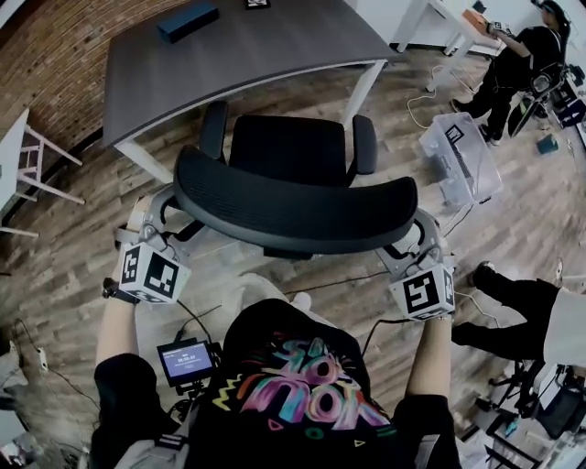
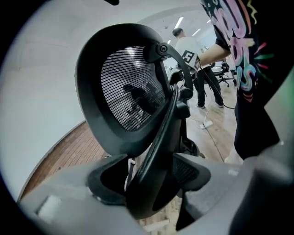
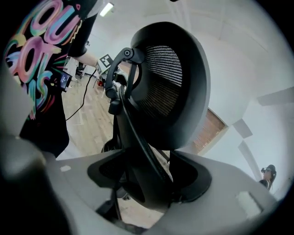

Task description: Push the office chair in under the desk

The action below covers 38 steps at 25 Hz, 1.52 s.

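Observation:
A black mesh office chair stands in front of me, its curved backrest [image 1: 293, 209] toward me and its seat [image 1: 286, 147] facing the dark grey desk [image 1: 229, 64]. The seat's front edge lies near the desk's edge. My left gripper [image 1: 167, 203] is shut on the backrest's left end, and in the left gripper view the backrest frame [image 2: 151, 151] fills the gap between the left gripper's [image 2: 147, 183] jaws. My right gripper [image 1: 414, 234] is shut on the right end, where the backrest rim [image 3: 142, 151] sits between the right gripper's [image 3: 149, 179] jaws.
A dark blue box [image 1: 188, 20] lies on the desk. A clear plastic bin [image 1: 460, 158] stands on the wooden floor to the right, with cables nearby. A white stool [image 1: 32, 169] is at the left. People stand at the right [image 1: 517, 64] and near right [image 1: 522, 316].

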Motion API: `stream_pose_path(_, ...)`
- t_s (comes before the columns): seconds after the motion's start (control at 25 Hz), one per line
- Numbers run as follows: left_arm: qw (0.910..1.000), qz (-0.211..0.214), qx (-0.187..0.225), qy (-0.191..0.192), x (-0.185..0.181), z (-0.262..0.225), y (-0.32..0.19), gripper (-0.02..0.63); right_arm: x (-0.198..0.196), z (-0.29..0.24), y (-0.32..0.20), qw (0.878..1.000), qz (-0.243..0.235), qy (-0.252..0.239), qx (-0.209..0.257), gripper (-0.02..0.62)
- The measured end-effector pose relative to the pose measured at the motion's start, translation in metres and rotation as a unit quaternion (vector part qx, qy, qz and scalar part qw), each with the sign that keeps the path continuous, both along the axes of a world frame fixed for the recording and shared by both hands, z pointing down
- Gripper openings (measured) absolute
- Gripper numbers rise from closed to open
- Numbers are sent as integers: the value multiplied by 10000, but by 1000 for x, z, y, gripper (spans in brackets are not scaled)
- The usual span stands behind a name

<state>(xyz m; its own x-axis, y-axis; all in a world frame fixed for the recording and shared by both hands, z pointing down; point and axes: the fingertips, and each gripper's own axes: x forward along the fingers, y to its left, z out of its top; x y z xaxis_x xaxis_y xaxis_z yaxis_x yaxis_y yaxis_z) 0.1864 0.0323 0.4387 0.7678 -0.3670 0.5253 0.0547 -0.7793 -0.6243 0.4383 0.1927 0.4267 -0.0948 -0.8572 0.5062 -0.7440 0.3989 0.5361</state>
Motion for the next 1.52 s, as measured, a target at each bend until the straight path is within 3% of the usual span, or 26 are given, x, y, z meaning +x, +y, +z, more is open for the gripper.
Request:
stream_pose_path(0.44,9999,-72,59,131,4,-2,6,290,17,-5,-14,9972,-663,104,318,298)
stream_pose_path(0.84,9986,-477,170,151,11,1,-12,286,37,0,-55,9947,-945,13,406,305)
stream_pose_path(1.52,9928,-1090,395,302,14,-3,-121,287,55,1,-210,9865,-1619,-29,238,305)
